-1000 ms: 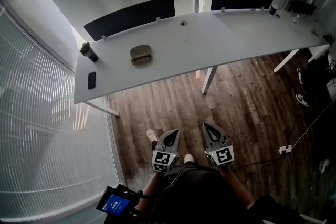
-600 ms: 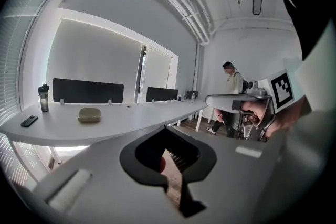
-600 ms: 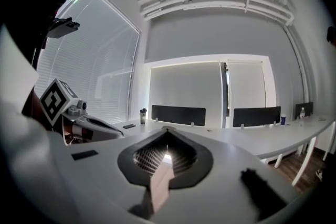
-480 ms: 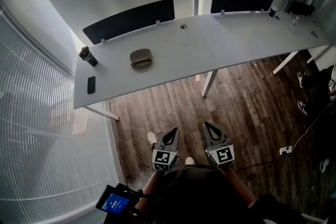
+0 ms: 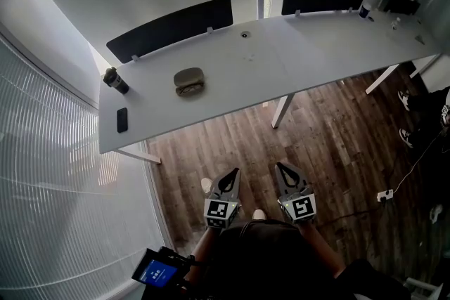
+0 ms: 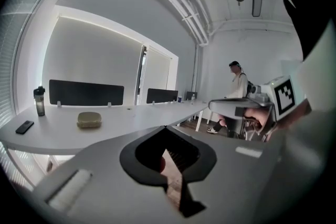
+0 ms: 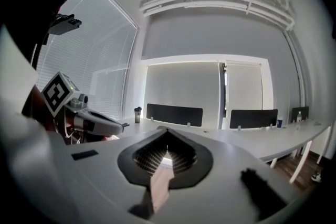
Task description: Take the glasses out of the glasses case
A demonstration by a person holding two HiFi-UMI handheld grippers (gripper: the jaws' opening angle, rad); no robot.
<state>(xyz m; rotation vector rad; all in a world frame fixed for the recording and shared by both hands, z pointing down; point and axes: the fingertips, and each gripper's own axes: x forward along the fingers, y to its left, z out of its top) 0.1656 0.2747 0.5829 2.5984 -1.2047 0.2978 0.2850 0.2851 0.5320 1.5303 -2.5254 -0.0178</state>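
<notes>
One case (image 5: pixel 188 80) lies on one white desk (image 5: pixel 302 56), upper left of frame. One bottle (image 5: pixel 115 80) and one phone (image 5: pixel 122 119) lie further left. Two dark panels (image 5: pixel 172 28) line the desk's far edge. Left gripper (image 5: pixel 230 175) and right gripper (image 5: pixel 283 171) sit side by side at lower centre over wood floor (image 5: pixel 330 144), well apart from the case. They are tilted toward the desk, jaws together, holding nothing.

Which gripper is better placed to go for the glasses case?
Probably the left gripper: the glasses case lies toward the table's left end, on that side. It and the right gripper are both shut, empty, near the body, short of the table.
</notes>
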